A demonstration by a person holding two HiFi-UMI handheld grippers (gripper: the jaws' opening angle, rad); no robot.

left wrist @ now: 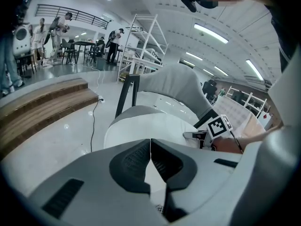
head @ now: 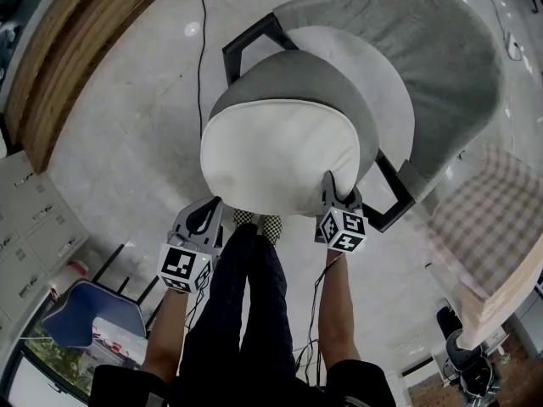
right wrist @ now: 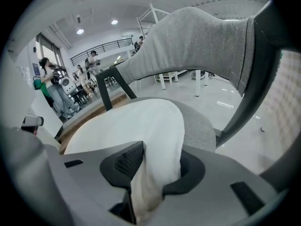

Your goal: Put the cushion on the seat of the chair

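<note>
The white cushion (head: 280,155) lies on the grey seat (head: 344,100) of the chair, inside its curved grey backrest (head: 441,58). My left gripper (head: 214,206) is at the cushion's near left edge. In the left gripper view its jaws (left wrist: 150,147) meet at the tips with a pale strip of the cushion's edge pinched lower down, and the cushion (left wrist: 141,128) spreads just beyond. My right gripper (head: 329,183) is at the near right edge. There the jaws (right wrist: 160,154) stand partly apart, and a bunched fold of the cushion (right wrist: 127,126) fills the gap and touches both.
The chair's black frame (head: 246,45) juts out left and right of the seat. The person's legs (head: 254,312) stand close in front. A wooden step (head: 76,49) and a cable (head: 202,41) lie to the left, a checked cushioned piece (head: 492,219) at right, a blue chair (head: 93,312) lower left.
</note>
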